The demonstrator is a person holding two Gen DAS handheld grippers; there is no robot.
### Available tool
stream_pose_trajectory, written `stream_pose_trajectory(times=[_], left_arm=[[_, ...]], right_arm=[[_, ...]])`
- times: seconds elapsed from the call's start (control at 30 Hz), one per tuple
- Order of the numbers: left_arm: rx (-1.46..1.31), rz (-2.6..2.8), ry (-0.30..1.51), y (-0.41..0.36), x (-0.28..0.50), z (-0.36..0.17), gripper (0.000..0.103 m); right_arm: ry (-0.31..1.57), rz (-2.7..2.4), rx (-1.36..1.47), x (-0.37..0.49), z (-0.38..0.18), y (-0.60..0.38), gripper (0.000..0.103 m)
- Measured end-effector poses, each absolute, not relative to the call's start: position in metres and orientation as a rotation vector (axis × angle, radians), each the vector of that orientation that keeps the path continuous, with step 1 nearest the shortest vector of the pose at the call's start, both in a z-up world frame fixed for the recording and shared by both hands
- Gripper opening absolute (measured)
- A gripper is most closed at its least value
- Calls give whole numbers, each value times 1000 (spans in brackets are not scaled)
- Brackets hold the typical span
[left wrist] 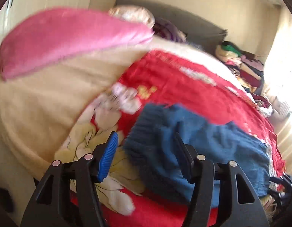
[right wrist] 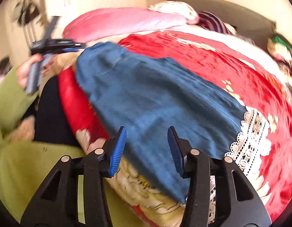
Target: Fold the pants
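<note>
Blue pants (left wrist: 202, 147) lie on a red flowered bedspread (left wrist: 174, 79). Their ribbed waistband end is near my left gripper (left wrist: 144, 149), which is open above it and holds nothing. In the right wrist view the pants (right wrist: 155, 98) stretch from upper left to lower right, with a white lace hem (right wrist: 250, 140) at the right end. My right gripper (right wrist: 146, 147) is open and empty just above the lower part of the pants. The left gripper also shows in the right wrist view (right wrist: 56, 45), held by a hand beside the pants' far end. Both views are blurred.
A pink blanket (left wrist: 70, 37) and a cream cover (left wrist: 41, 98) lie at the bed's left side. A pile of clothes (left wrist: 244, 66) sits at the far right by the grey headboard (left wrist: 193, 24). The person's green sleeve (right wrist: 11, 98) is at left.
</note>
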State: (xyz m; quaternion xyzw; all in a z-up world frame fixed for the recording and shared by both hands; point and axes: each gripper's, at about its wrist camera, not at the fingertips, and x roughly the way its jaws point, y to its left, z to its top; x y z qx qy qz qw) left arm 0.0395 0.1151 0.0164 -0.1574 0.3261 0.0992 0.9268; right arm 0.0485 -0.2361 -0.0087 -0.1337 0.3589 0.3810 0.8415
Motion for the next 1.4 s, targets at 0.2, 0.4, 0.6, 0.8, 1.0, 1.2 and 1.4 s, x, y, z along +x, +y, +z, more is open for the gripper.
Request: stream_pose_trajectory(times=[0.2, 0.4, 0.6, 0.8, 1.0, 1.2, 1.4], left_arm=[[-189, 5, 739, 44, 61, 15, 67], [-104, 20, 914, 27, 84, -42, 71], [-115, -60, 817, 16, 79, 11, 78], [-110, -163, 778, -8, 124, 37, 80], [-51, -222, 843, -38, 187, 25, 80], [-33, -220, 945, -49, 239, -17, 80], [-89, -243, 980, -48, 252, -47, 59]], right_arm=[[919, 794, -366, 56, -51, -218, 38], [861, 802, -230, 59, -19, -251, 45], [766, 565, 8, 120, 18, -337, 50], [841, 497, 104, 189, -2, -381, 50], [958, 542, 179, 234, -43, -381, 47], [945, 566, 172, 229, -49, -372, 48], [921, 597, 154, 222, -47, -368, 28]])
